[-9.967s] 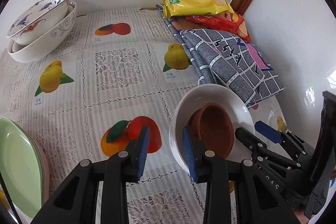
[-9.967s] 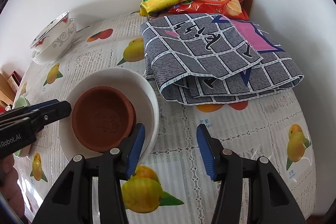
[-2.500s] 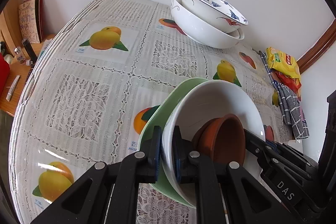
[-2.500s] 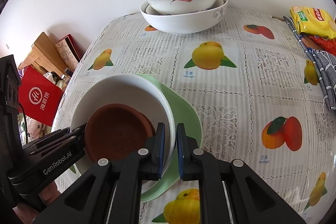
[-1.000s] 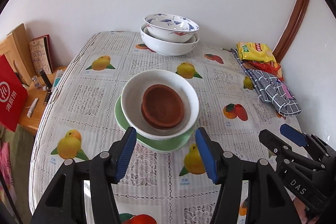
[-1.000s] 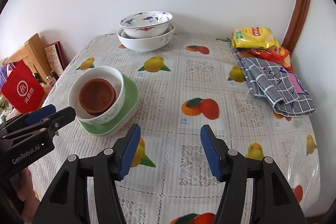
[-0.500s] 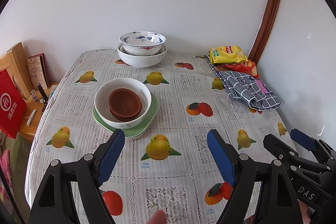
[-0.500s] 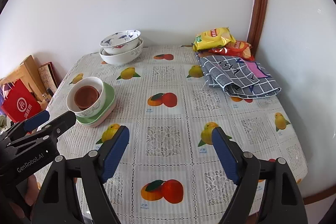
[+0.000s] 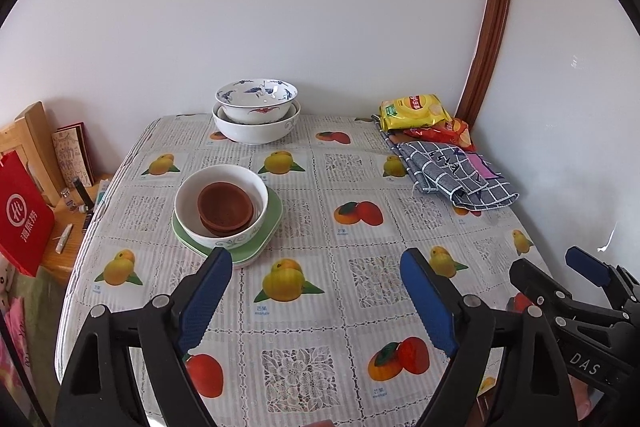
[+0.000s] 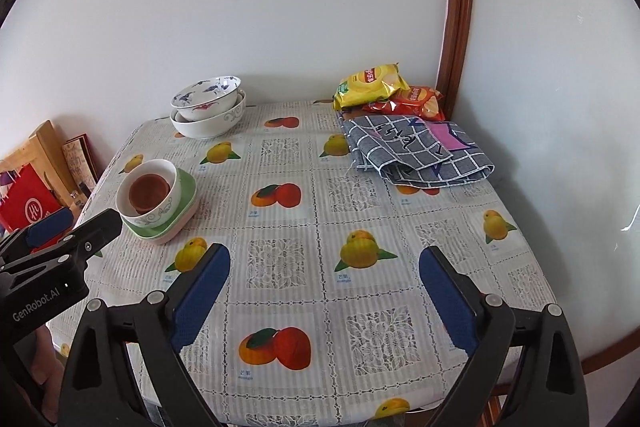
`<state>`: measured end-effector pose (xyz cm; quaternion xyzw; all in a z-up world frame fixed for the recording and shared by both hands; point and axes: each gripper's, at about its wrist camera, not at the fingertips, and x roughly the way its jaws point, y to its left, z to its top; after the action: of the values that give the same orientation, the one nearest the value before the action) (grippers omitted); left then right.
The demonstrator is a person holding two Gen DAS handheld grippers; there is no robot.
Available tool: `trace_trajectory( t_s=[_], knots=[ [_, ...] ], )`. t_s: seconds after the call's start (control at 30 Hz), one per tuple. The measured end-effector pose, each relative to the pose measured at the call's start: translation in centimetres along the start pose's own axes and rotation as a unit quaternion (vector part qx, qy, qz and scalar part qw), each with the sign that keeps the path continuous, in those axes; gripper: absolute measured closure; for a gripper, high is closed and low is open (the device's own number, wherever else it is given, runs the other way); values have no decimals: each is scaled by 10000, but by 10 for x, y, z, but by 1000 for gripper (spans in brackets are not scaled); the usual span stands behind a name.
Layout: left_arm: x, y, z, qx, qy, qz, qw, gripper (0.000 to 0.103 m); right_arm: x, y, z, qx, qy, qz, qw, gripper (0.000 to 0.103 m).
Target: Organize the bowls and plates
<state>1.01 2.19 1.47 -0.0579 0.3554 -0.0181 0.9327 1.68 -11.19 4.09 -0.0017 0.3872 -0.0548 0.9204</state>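
The brown bowl (image 9: 225,203) sits nested in the white bowl (image 9: 221,201), which rests on the green plate (image 9: 271,217). Left gripper (image 9: 316,301) and right gripper (image 10: 324,297), well short of the plate, have just been opening; jaws wide, nothing between them.

Small brown terracotta bowl (image 9: 226,205): upright, nested inside a white ceramic bowl with grey scroll trim (image 9: 188,223). That bowl sits upright on a pale green squarish plate (image 9: 272,215).

Blue-and-red painted white bowl (image 9: 256,99): upright, nested in a larger white bowl with grey scrollwork (image 9: 256,135), behind the green plate, well apart.
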Motion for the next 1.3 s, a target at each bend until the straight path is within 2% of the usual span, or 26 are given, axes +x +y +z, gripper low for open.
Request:
trace_trajectory(
  t_s=[1.3],
  knots=[
    [-2,-14,-8,145,51,4,9999,14,-11,-4,-13,103,11,-80,9999,8]
  ],
)
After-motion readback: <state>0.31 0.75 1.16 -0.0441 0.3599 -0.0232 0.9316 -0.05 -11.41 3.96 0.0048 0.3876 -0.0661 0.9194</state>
